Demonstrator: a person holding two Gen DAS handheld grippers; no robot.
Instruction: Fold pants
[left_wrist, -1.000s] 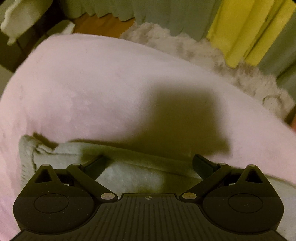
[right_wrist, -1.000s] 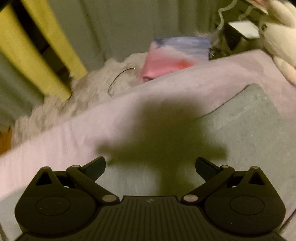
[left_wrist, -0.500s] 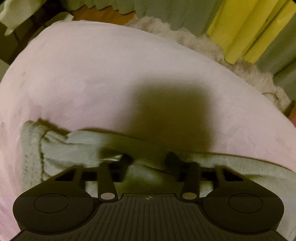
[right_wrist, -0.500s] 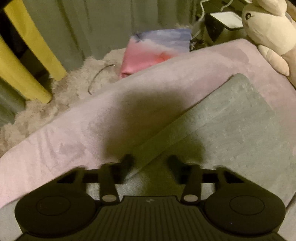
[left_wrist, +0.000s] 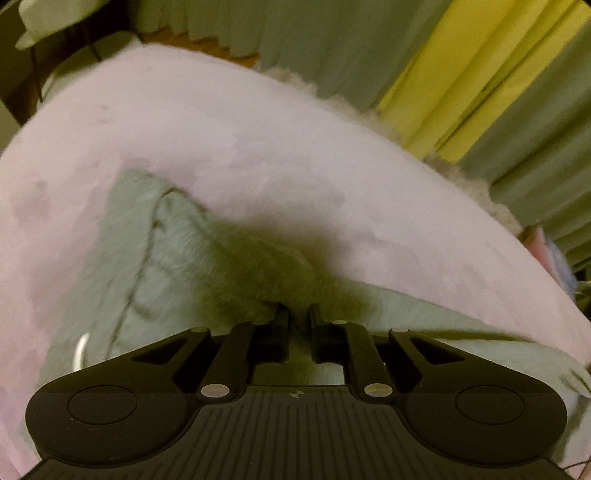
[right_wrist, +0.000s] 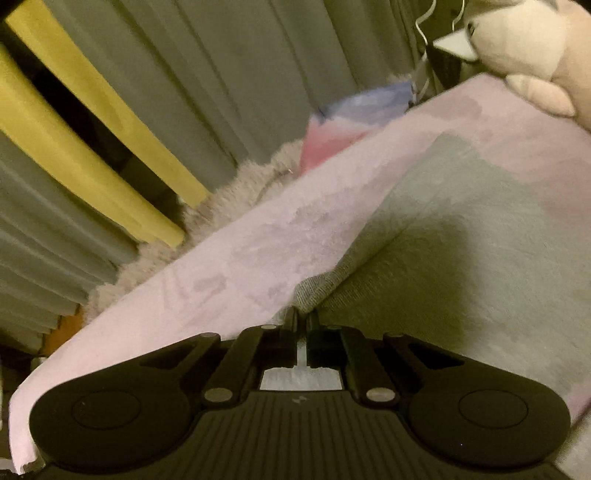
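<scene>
Your 2 tongs, left gripper (left_wrist: 299, 314) and right gripper (right_wrist: 303, 316), each pinch the grey pants (right_wrist: 461, 236) edge; uneven lifting could drag fabric free.

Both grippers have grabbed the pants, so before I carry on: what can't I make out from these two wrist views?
- Left wrist: pants blurred; near part hidden behind left gripper.
- Right wrist: pants' near and right parts hidden by right gripper and frame edge.
- Plush toy: cut off at the corner.
</scene>
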